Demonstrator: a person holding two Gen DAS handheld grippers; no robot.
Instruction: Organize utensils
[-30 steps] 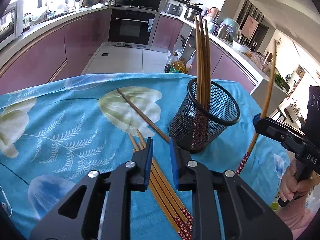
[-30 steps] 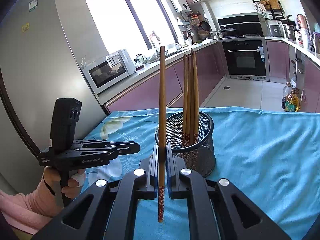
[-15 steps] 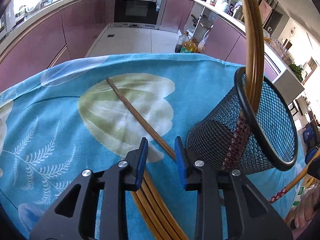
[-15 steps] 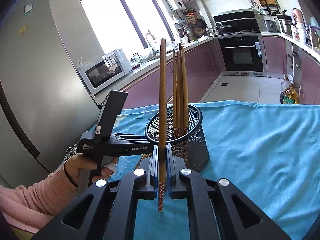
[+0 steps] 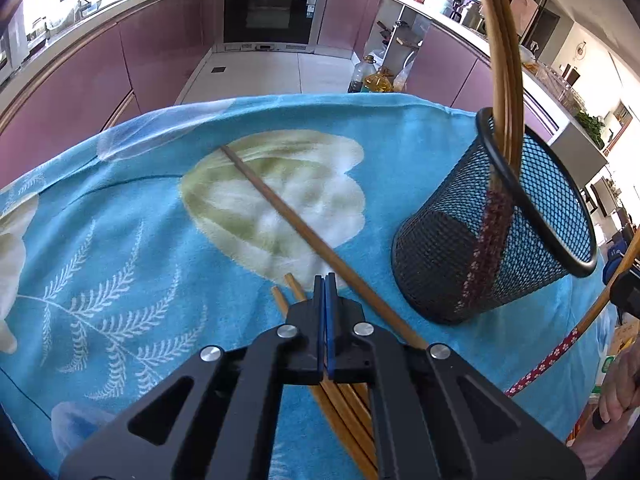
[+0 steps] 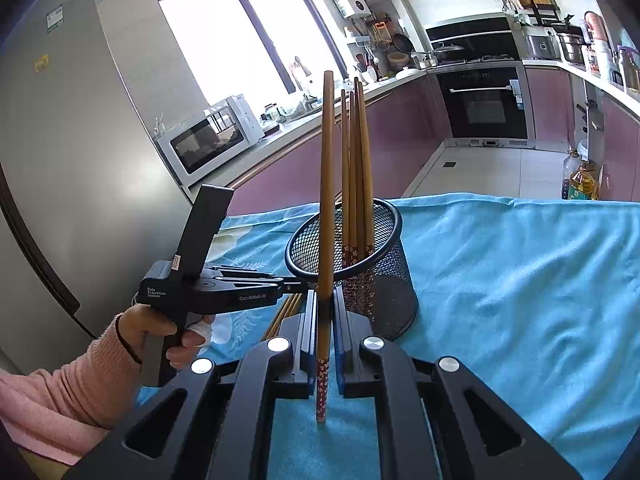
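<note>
Bamboo chopsticks are lying loose on the blue cloth just beside the mesh holder, and the left gripper, which was standing open above them half a second ago, is now showing its jaws pressed together over the bundle; whether a stick is pinched between them I cannot tell, so the pick-up looks unconfirmed. Near the holder, the right gripper is clamping one upright chopstick, not yet dropped in. Inside the holder, several chopsticks are standing on end.
</note>
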